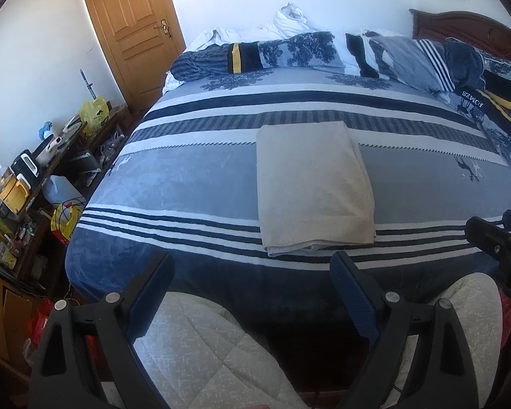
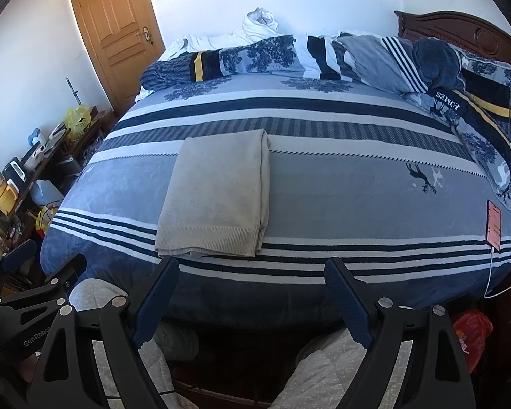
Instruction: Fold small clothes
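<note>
A beige knit garment [image 1: 311, 184] lies folded into a long rectangle on the striped blue bedspread [image 1: 194, 184], near the bed's front edge. It also shows in the right wrist view [image 2: 218, 194]. My left gripper [image 1: 252, 272] is open and empty, held back from the bed's front edge, just short of the garment's near hem. My right gripper [image 2: 252, 276] is open and empty too, held off the front edge, to the right of the garment. The right gripper's tip shows at the right edge of the left wrist view [image 1: 494, 235].
Rumpled pillows and bedding [image 1: 323, 51] lie along the bed's far side by a wooden headboard [image 2: 460, 27]. A red phone on a cable [image 2: 494, 228] lies at the bed's right edge. A cluttered shelf [image 1: 34, 177] stands at left, with a door [image 1: 133, 30] behind.
</note>
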